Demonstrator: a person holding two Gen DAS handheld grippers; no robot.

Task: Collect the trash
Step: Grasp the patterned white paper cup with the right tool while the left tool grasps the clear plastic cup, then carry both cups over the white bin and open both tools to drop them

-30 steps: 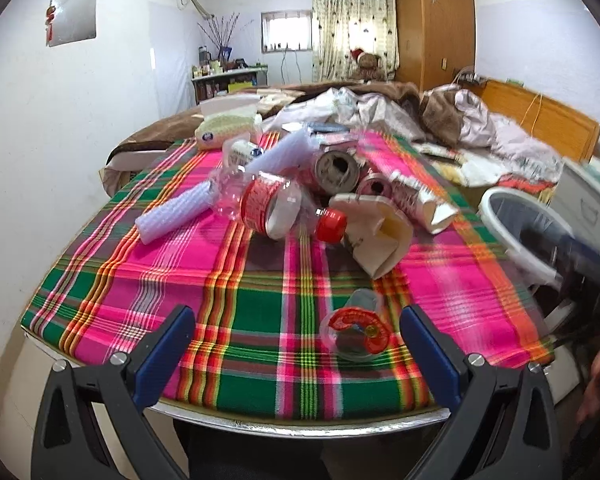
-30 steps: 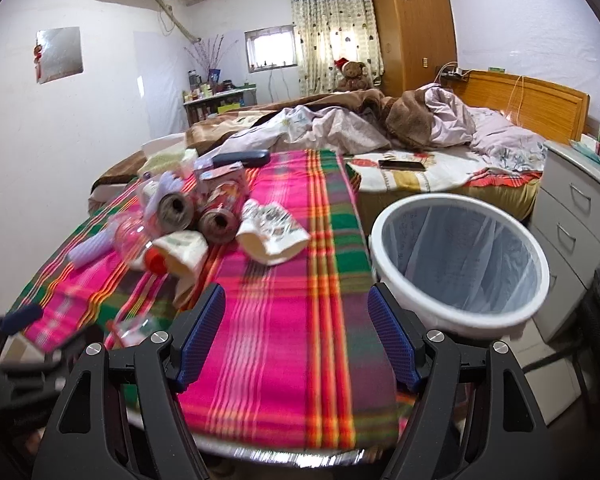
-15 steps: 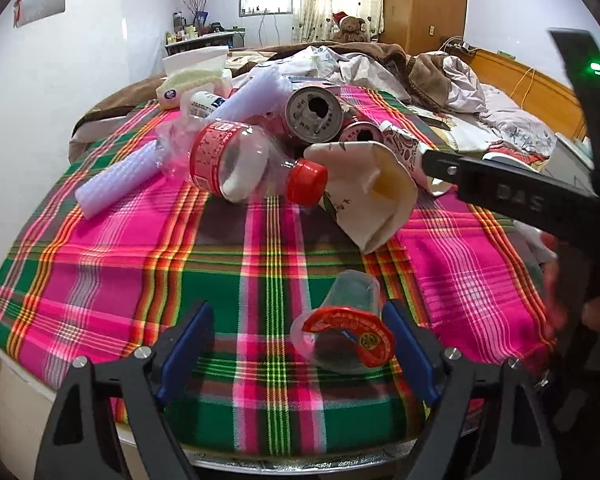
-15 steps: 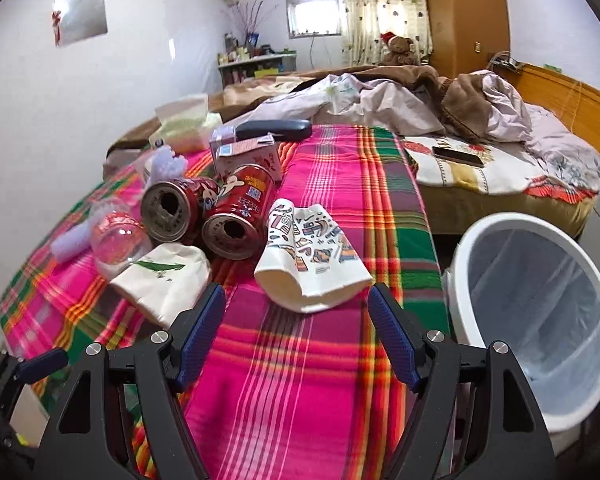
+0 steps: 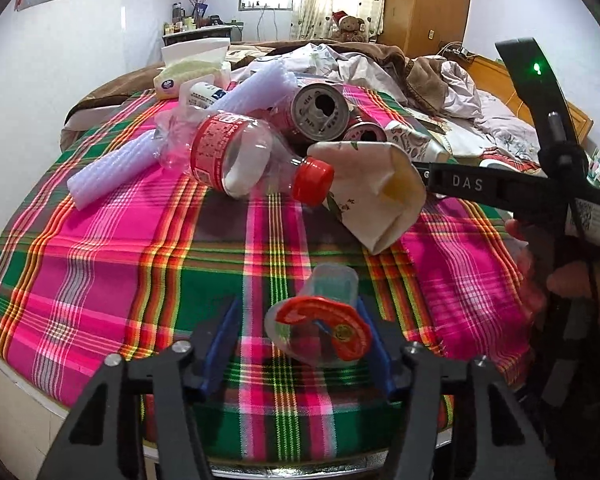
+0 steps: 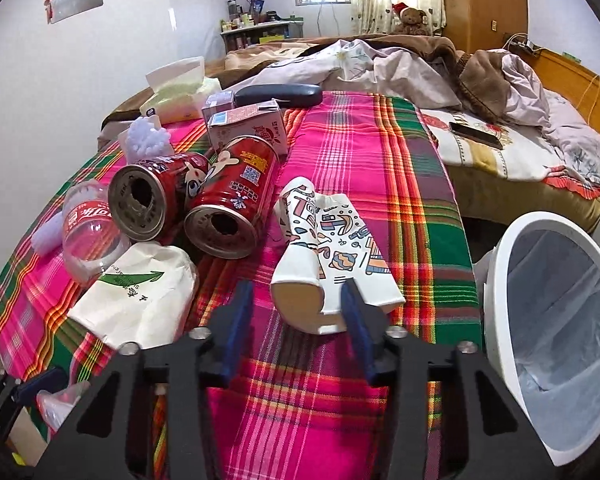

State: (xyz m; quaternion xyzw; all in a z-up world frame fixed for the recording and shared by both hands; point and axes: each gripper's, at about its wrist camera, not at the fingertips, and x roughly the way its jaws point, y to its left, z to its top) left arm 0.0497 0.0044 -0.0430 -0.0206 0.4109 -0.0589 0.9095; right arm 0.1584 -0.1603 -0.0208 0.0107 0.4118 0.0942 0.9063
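You are closing both grippers at once, each on one piece of trash on the plaid worktop [image 5: 112,264].

Your left gripper [image 5: 296,344] is squeezing in around a clear cup [image 5: 320,320] with a red lid, low in the middle of the left view. The cup is lying on its side between the blue pads. The right pad is touching it, but the left pad is not on it yet. The cup is soft and round, so it could pop out or roll off the near edge if you squeeze crookedly.

Your right gripper [image 6: 296,312] is closing on a squashed paper cup [image 6: 328,256] with cartoon drawings, in the lower middle of the right view. The right pad is touching the cup, but the left pad is apart from it. The cup is flat and bent, so the pads could catch only one flap and it could slip out when you lift.

The bin [image 6: 548,320] is at the right edge of the right view, beside the worktop. It has a clear bag inside, and I see no trash in it.

The two red cans [image 6: 196,200] are lying open and look empty. The bottle [image 5: 240,156] is capped and looks empty too.
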